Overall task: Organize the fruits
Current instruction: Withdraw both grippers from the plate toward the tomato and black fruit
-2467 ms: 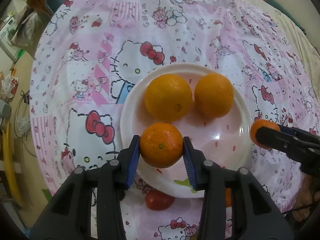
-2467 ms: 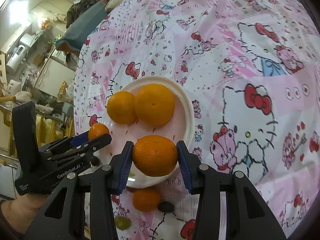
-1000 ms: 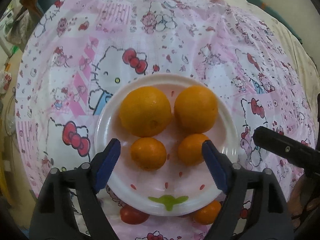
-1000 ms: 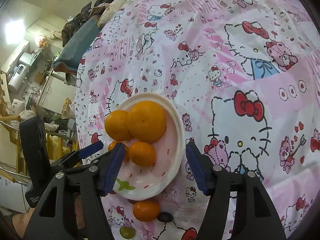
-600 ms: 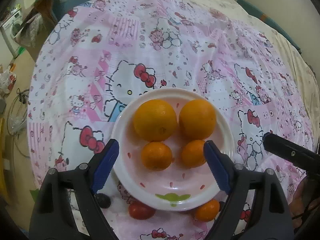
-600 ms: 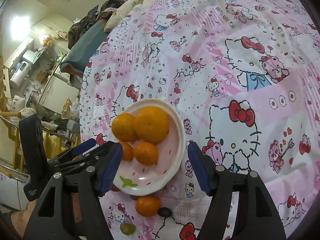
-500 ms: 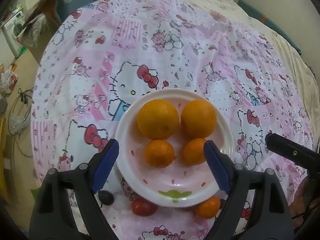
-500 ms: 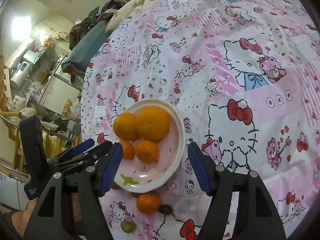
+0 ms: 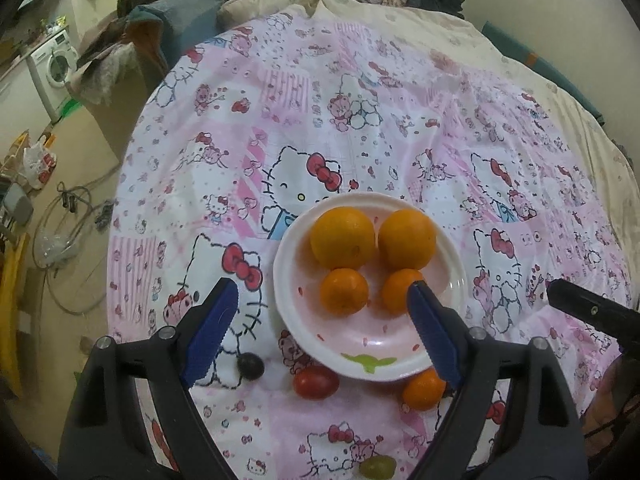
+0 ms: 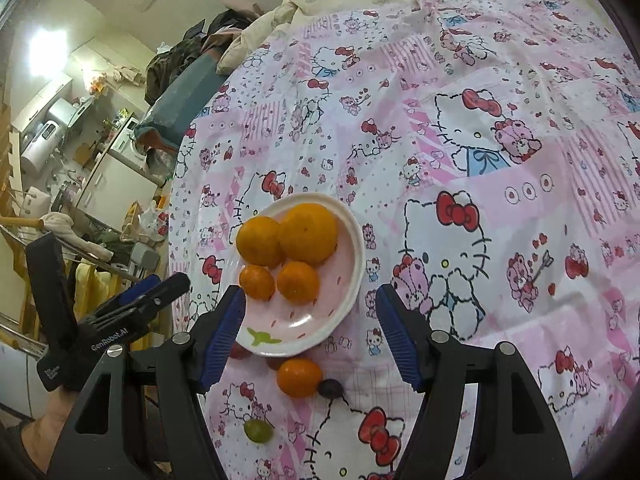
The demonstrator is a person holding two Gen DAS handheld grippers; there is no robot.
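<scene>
A white plate (image 9: 454, 264) with a green leaf mark on its near rim lies on the pink cartoon-cat bedsheet (image 9: 360, 100), close to the left edge of the bed, where the sheet falls away to the floor. On the plate are two big oranges (image 9: 343, 237) at the far side, touching each other, and two small oranges (image 9: 344, 291) just near of them. The near part of the plate is bare. Off the plate, by its near rim, lie a red tomato (image 9: 315, 382), another small orange (image 9: 424, 390) and a dark grape (image 9: 251, 366); a green grape (image 9: 376, 467) lies nearer to the camera. Far and right of the plate the sheet is wide and free. The left gripper (image 9: 320, 332) hangs above the near part of the plate with its blue pads spread wide and nothing between them. The right gripper (image 10: 310, 332) is also well open and holds nothing; its pads stand on both sides of the near right rim of the plate. In the right view the body of the left gripper shows white letters, "GenRobot.AI" (image 10: 109, 338). A washing machine (image 9: 54, 66) stands far left
</scene>
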